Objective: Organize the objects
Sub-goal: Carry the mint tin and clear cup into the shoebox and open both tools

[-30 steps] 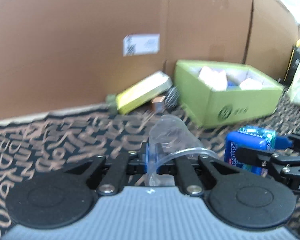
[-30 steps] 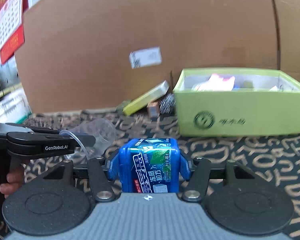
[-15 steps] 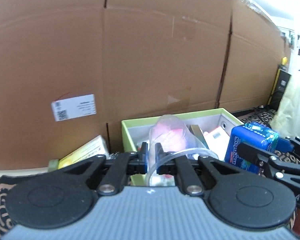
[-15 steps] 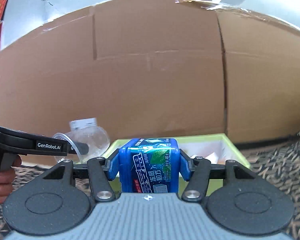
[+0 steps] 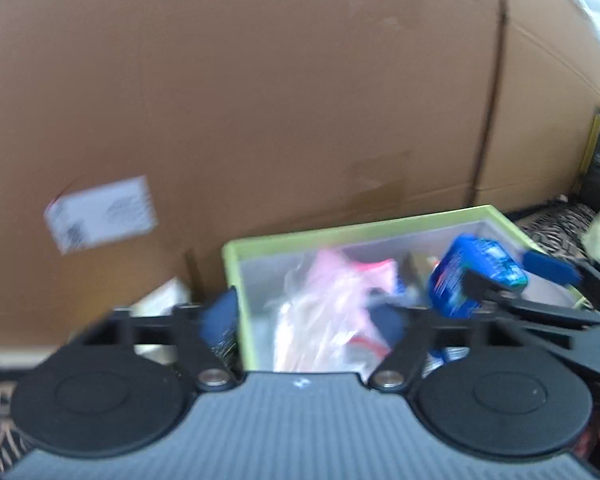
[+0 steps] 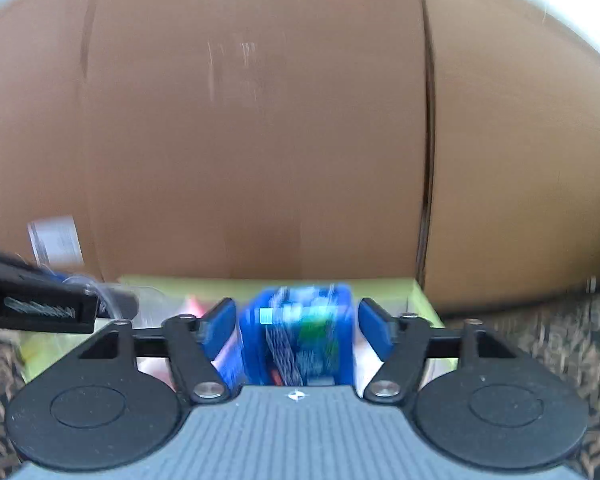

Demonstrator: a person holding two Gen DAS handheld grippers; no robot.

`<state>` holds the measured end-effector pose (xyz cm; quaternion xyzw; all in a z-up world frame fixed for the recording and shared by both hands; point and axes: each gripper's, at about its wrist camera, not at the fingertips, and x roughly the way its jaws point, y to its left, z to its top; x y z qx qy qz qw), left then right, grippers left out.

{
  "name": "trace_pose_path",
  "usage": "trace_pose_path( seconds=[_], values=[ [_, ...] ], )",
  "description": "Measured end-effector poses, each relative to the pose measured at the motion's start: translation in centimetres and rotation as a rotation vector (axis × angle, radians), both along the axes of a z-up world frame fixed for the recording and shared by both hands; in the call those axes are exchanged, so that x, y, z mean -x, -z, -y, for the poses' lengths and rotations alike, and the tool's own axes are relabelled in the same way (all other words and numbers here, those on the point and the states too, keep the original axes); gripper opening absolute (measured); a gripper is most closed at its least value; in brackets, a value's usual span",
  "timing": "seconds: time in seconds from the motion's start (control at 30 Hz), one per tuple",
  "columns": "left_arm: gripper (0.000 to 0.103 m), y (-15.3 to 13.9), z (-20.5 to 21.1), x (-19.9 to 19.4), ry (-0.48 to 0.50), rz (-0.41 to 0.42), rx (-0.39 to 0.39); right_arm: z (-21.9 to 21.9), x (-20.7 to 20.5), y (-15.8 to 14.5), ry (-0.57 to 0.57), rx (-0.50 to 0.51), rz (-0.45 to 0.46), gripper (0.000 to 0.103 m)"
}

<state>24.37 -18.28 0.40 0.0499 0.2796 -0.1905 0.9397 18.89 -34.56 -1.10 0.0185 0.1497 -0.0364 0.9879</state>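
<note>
Green rectangular cardboard box [image 5: 340, 236] sits against brown corrugated cardboard wall [image 5: 300, 100], holding crinkled pink-and-clear plastic wrappers [image 5: 324, 312]. Left gripper [image 5: 308, 316] over box, jaws just opened wide, nothing pinched. Right gripper [image 6: 296, 328] jaws just parted, blue pads clear of glossy blue blocky candy container [image 6: 300, 336] between them, over box.

both claws just opening: left claw [image 5: 308, 316] jaws wide apart, right claw [image 6: 296, 326] pads clear of contact
</note>
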Motion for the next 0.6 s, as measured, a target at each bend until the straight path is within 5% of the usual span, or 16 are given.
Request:
trace_pose_path(
  seconds=[0.17,0.6],
  values=[
    [0.101,0.9,-2.0,2.8,-0.020,0.064,0.012,0.5,3.9,1.9,0.058,-0.003,0.086,0.082],
    [0.103,-0.9,-6.7,7.6,-0.029,0.111,0.065,-2.6,8.9,0.0,-0.016,-0.026,0.152,0.089]
  ],
)
